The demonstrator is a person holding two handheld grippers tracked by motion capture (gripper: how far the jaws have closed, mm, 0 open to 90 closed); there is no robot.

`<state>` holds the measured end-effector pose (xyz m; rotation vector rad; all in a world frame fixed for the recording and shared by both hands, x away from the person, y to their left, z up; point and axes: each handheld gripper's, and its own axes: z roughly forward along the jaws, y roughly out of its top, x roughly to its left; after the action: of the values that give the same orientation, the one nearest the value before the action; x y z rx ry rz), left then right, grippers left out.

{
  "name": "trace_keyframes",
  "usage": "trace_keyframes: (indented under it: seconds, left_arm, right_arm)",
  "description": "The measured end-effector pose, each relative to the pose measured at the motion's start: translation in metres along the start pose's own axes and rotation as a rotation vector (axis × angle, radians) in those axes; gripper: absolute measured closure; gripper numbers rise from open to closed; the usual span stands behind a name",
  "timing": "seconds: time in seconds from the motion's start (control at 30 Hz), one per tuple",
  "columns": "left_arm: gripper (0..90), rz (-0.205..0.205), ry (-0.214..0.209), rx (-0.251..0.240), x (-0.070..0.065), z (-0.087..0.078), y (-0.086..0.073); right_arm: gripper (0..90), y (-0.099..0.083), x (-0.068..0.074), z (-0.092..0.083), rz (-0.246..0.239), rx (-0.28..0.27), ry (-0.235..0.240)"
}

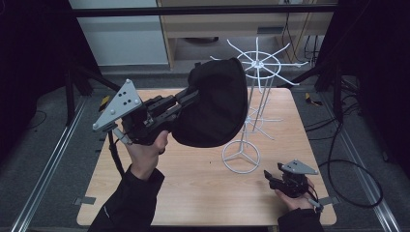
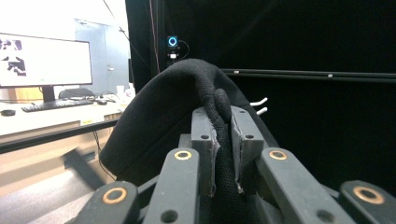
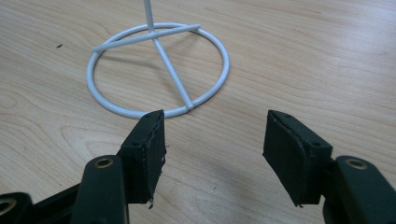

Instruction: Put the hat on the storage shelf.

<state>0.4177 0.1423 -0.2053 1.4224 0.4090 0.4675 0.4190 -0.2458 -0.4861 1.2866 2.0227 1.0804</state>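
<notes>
Black beanie (image 1: 212, 104) held up above the desk (image 1: 193, 188) in the high view, hanging from the left gripper (image 1: 186, 99) toward 12 o'clock of the desk centre. Left hand (image 1: 145, 152) grips the tool from below; grey three-cornered plate (image 1: 117, 105) on top, toward 9 o'clock. Beanie sits just beside the white wire stand (image 1: 251, 111), overlapping its left side from this angle; contact cannot be judged. Stand is upright, ring base on the desk, spoked top at 12 o'clock. Right gripper (image 1: 271, 178) low at 4 o'clock, near the desk edge, held by the right hand (image 1: 292, 199), apart from the stand base.

Left gripper view: fingers (image 2: 205, 140) clenched on a rolled fold of the beanie (image 2: 163, 112), fabric pinched between the two pads. Monitor (image 2: 44, 60) and a keyboard on a far bench at 9 o'clock; dark curtain behind.

Right gripper view: right gripper (image 3: 212, 140) released, fingers (image 3: 147, 147) wide apart with bare desk (image 3: 303, 60) between them. Ring base of the stand (image 3: 159, 70) lies at 11 o'clock, just beyond the left pad tip
</notes>
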Motion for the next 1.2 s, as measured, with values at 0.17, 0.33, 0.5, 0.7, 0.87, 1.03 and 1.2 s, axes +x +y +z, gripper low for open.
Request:
trace_keyframes:
  seconds: [0.17, 0.33, 0.5, 0.7, 0.87, 1.03, 1.2]
  left_arm:
    - [81.1, -0.014, 0.012, 0.02, 0.003, -0.001, -0.006]
    - [80.6, -0.021, 0.037, 0.048, 0.007, -0.005, -0.015]
    - [80.2, -0.033, 0.056, 0.086, 0.011, -0.007, -0.025]
    - [79.9, -0.034, 0.066, 0.136, 0.014, -0.005, -0.037]
    - [79.8, -0.04, 0.076, 0.18, 0.015, 0.0, -0.049]
    - [79.3, -0.045, 0.084, 0.21, 0.015, 0.006, -0.059]
    - [78.7, -0.046, 0.089, 0.23, 0.015, 0.01, -0.066]
  right_arm:
    - [38.9, 0.0, 0.0, 0.001, -0.006, 0.0, -0.003]
    - [38.9, -0.001, 0.0, 0.001, -0.006, 0.004, -0.009]
    - [38.7, -0.001, 0.0, 0.002, -0.004, 0.01, -0.006]
    - [38.2, -0.001, -0.001, 0.002, -0.005, 0.014, -0.011]
    - [37.8, -0.002, -0.001, 0.002, -0.006, 0.016, -0.011]
    - [37.5, -0.002, -0.001, 0.002, -0.003, 0.017, -0.01]
    - [37.3, -0.002, -0.001, 0.002, -0.004, 0.016, -0.011]
